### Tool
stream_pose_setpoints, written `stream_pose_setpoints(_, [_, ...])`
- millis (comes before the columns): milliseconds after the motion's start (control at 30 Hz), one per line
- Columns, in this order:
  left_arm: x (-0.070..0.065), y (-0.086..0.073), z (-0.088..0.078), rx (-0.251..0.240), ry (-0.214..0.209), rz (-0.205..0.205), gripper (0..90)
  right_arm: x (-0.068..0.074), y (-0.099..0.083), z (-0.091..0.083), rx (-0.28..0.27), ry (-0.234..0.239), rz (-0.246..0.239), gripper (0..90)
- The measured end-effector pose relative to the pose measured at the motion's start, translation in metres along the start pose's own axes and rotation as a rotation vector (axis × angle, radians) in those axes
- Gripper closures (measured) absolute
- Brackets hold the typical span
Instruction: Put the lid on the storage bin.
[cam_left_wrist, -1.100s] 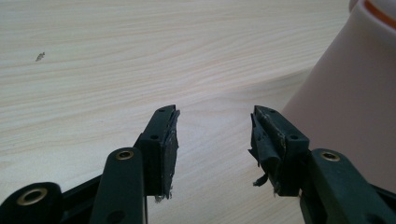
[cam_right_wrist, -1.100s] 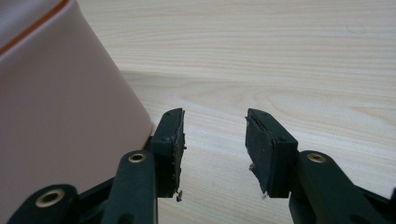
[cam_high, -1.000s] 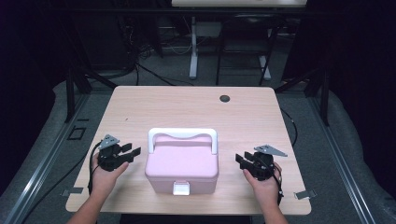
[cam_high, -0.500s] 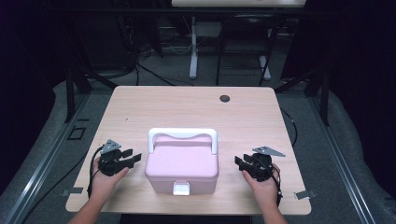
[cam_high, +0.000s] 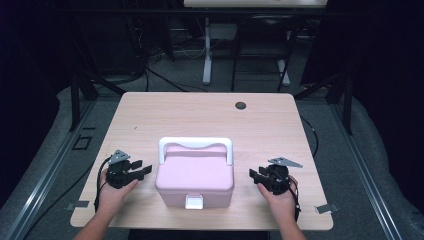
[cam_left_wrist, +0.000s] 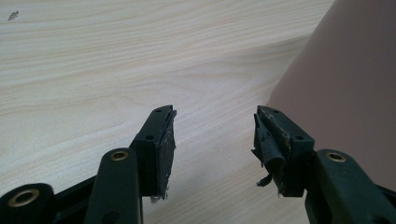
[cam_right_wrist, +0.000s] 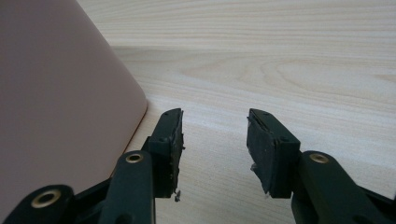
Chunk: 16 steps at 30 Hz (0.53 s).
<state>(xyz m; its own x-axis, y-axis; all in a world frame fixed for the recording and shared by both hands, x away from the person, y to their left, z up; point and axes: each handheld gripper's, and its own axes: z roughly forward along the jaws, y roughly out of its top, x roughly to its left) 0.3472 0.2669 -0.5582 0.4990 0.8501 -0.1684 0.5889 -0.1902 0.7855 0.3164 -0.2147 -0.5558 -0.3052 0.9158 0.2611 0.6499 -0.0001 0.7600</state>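
1. Black and parted, the left gripper (cam_high: 141, 170) sits at the lower left of the high view in the person's left hand (cam_high: 114, 192), just beside the box. Its jaws have just been opening further; nothing lies between them, only bare table (cam_left_wrist: 116, 60), with the pink wall at the right of its own view.
2. Pink plastic box (cam_high: 196, 174) stands in the lower middle of the frame, near the table's front edge, lid down, white handle (cam_high: 195, 145) folded flat toward the back, white latch (cam_high: 194, 201) at the front.
3. It looks stiff, smooth and likely light; the slanted walls may slip under the pads, so the handle bar or the latch tab seems the surer hold.
4. At the lower right, the right gripper (cam_high: 255, 176) in the right hand (cam_high: 280, 196) faces the box, close but apart. Its jaws have just widened slightly and hold nothing.
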Motion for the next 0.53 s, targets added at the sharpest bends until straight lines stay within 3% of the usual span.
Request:
stream_pose_setpoints(333, [0.0003, 0.0003, 0.0038, 0.003, 0.002, 0.0, 42.9, -0.0014, 0.0, 0.0026, 0.007, -0.008, -0.011, 51.9])
stream_pose_setpoints(533, [0.0024, 0.0015, 0.0041, 0.008, 0.008, 0.042, 38.7, -0.0021, 0.0003, 0.004, -0.003, -0.02, -0.025, 46.9])
